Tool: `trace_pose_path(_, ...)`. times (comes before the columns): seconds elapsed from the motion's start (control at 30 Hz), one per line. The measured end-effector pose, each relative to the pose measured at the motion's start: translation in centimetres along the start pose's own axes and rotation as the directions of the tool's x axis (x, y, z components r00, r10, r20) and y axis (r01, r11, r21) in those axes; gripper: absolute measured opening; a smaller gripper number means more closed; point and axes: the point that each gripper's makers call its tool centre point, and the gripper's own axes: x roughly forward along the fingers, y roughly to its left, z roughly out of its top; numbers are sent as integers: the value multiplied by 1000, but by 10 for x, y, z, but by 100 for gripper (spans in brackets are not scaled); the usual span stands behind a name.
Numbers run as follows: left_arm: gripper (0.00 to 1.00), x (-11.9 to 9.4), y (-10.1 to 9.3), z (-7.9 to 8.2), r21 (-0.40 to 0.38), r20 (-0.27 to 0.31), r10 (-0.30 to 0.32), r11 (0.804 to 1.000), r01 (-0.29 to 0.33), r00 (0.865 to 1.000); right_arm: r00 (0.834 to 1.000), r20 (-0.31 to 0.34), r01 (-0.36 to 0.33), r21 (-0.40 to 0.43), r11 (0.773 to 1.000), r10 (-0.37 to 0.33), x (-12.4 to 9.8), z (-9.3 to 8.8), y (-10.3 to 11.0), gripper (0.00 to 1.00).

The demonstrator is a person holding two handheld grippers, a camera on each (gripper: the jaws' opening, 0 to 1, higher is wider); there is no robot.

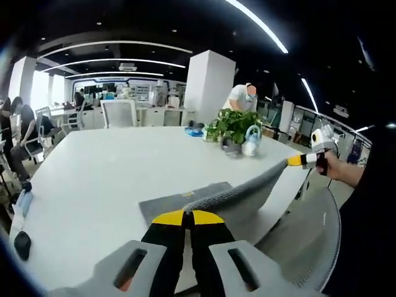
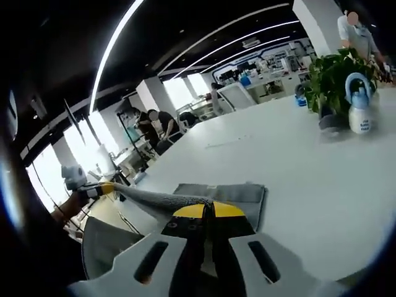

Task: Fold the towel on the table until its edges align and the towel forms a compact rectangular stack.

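Towel (image 1: 241,189) edge between both jaws.

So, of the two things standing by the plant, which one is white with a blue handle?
The spray bottle with the light blue looped handle; the other thing beside it, the plant's pot, is low and grey.

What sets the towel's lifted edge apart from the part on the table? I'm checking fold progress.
The lifted edge hangs taut in the air between the left gripper and right gripper, both shut on it; the flat part lies slack on the table. Both are the same grey towel.
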Motion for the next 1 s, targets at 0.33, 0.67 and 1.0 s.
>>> trace_pose_path(0.33, 2, 12, 7, 3, 8, -28, -5, 1000, 5, 1000, 999, -22, 25, -4, 1000, -25, 15, 6, -14, 0)
trace_pose_path(0.67, 2, 27, 21, 4, 44, -69, 17, 999, -14, 997, 998, -68, 15, -54, 998, -19, 35, 12, -23, 0)
trace_pose_path(1.0, 2, 44, 31, 1, 46, -113, 0, 999, 6, 994, 990, -141, -9, -77, 997, -2, 51, 9, -37, 0)
